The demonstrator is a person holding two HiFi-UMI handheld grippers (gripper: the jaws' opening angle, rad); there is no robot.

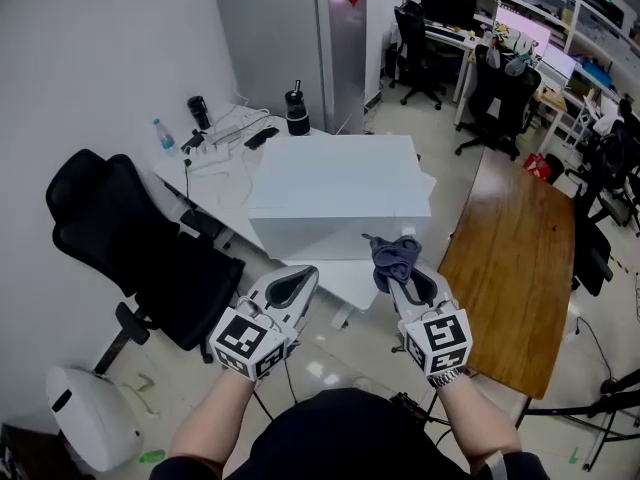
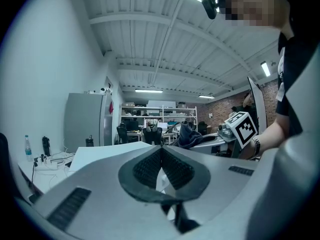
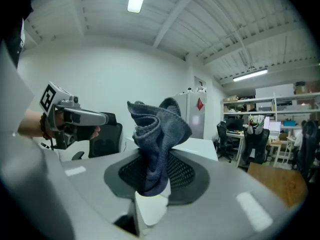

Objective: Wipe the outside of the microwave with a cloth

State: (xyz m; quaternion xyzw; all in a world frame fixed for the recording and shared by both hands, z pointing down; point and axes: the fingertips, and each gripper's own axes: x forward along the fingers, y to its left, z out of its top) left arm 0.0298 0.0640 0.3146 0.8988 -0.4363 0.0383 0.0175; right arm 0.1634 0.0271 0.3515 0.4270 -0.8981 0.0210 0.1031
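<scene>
Office desk in our head view carries the white microwave, with our left gripper and right gripper held just before it. Left gripper view: we see its jaws pressed together. Right gripper view: its jaws pinch the bunched grey cloth, which stands upright.

Two claws: left claw, right claw; one cloth; one microwave.
</scene>
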